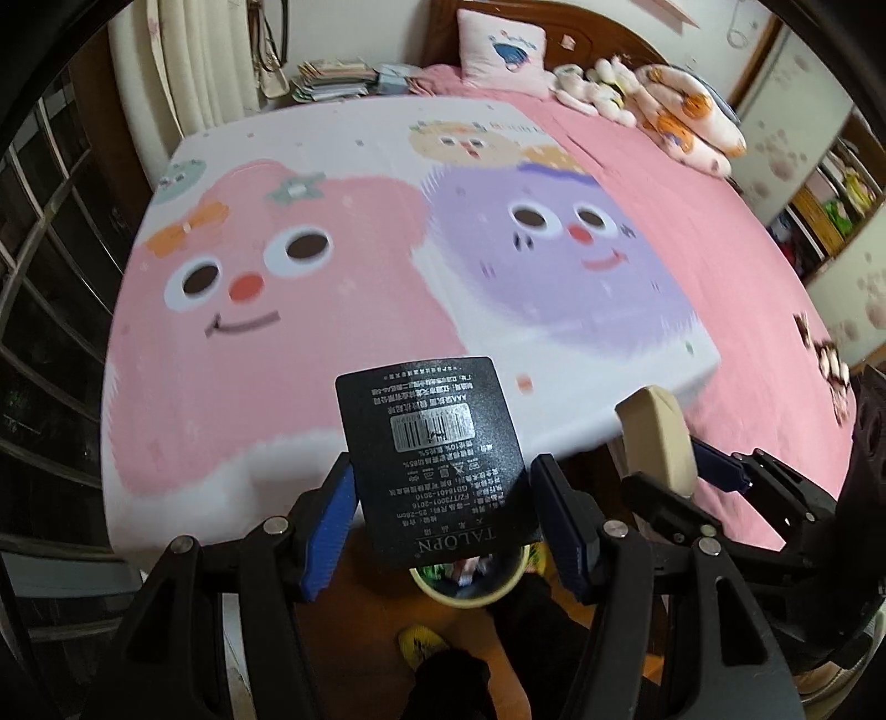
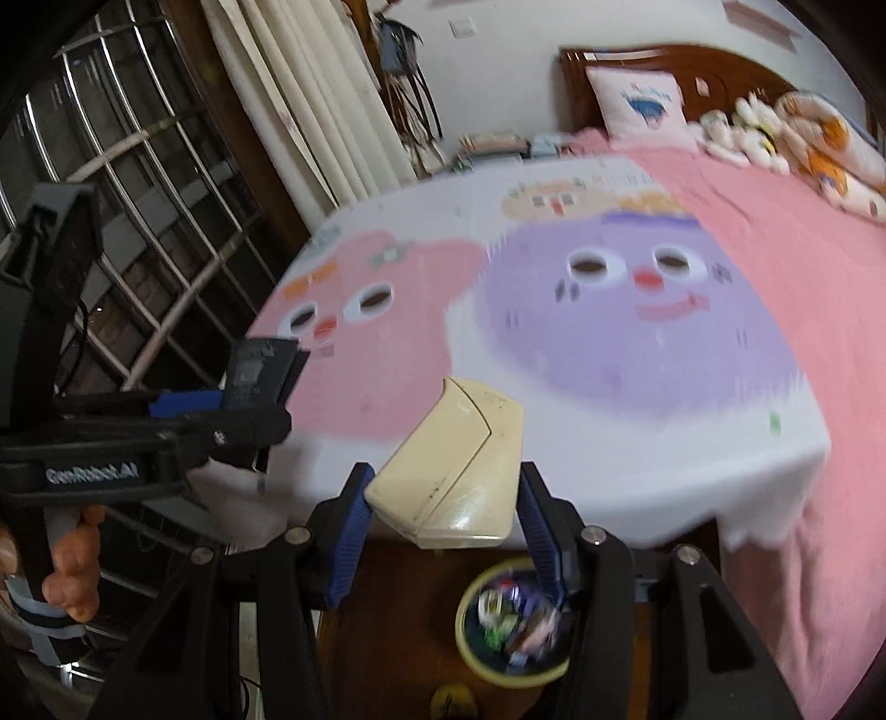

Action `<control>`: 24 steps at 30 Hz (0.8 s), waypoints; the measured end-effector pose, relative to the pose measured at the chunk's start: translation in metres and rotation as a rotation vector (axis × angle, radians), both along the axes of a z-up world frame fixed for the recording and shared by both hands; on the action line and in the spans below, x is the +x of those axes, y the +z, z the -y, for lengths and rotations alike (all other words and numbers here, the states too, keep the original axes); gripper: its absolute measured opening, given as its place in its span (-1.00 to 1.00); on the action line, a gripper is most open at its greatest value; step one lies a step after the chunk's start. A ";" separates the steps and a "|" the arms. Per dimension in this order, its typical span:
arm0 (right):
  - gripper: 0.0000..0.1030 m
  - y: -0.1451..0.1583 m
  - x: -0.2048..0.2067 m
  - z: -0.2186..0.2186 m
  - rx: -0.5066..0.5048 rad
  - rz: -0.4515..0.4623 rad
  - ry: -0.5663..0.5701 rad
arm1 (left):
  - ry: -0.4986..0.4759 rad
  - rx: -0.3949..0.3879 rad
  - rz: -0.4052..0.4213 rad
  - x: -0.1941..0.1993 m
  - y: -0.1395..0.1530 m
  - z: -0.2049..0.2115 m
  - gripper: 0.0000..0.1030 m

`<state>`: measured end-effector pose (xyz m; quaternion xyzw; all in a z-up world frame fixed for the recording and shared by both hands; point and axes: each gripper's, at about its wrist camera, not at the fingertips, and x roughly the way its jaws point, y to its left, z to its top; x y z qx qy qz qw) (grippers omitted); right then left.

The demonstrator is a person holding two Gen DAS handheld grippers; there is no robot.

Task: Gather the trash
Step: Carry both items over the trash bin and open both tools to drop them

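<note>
My left gripper (image 1: 443, 487) is shut on a black cardboard label (image 1: 432, 448) with a barcode and white print, which stands upright between the blue pads. It also shows at the left of the right wrist view, as the left gripper (image 2: 243, 387) with the label (image 2: 260, 371). My right gripper (image 2: 446, 493) is shut on a cream plastic casing (image 2: 454, 476), scuffed and wedge-shaped, which also appears as the casing (image 1: 659, 437) in the left wrist view. Below both, on the floor, stands a round yellow-rimmed bin (image 2: 470, 659), (image 1: 470, 598) holding colourful wrappers.
A bed with a cartoon blanket (image 1: 332, 266) fills the view ahead, over a pink sheet (image 1: 692, 232). A pillow (image 1: 501, 52) and plush toys (image 1: 653, 94) lie at the headboard. A barred window (image 2: 138, 183) is on the left. A hand (image 2: 66, 576) grips the left handle.
</note>
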<state>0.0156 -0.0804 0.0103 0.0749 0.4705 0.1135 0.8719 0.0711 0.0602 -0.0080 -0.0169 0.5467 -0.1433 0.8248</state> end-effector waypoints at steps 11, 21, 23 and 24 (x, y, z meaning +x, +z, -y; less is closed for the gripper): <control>0.00 -0.082 -0.053 0.012 -0.055 -0.187 -0.007 | -0.124 0.007 -0.077 -0.066 -0.066 0.043 0.19; 0.01 -0.220 -0.067 0.028 -0.090 -0.286 0.053 | -0.102 0.020 -0.160 -0.083 -0.201 0.072 0.19; 0.01 -0.246 -0.067 0.032 -0.089 -0.302 0.058 | -0.091 0.022 -0.174 -0.080 -0.226 0.075 0.19; 0.01 -0.258 -0.067 0.034 -0.090 -0.306 0.062 | -0.085 0.020 -0.171 -0.079 -0.238 0.076 0.20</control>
